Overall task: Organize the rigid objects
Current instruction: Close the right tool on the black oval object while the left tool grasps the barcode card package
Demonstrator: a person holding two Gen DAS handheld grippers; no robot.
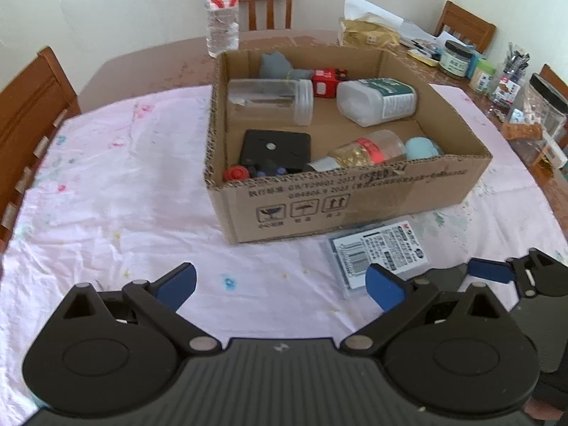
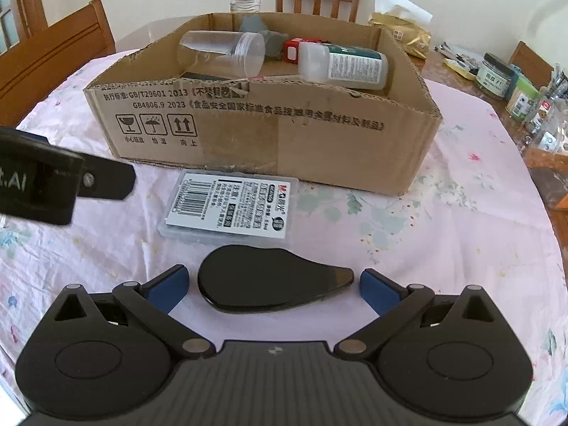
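Both grippers hang spread and empty over the pink cloth (image 1: 106,184), the left (image 1: 280,284) over bare cloth, the right (image 2: 271,289) flanking a flat black teardrop piece (image 2: 269,287), perhaps a shoehorn, just short of a labelled case (image 2: 230,206) beside the box (image 2: 269,135).

Matt corrugated cardboard box (image 2: 269,120), creased cloth tablecloth (image 1: 117,191), clear plastic case (image 2: 230,206) w/ paper label, glossy wood chairs (image 2: 56,56).

Flat black teardrop object (image 2: 269,289), perhaps a case, beside labelled clear box (image 2: 230,209).
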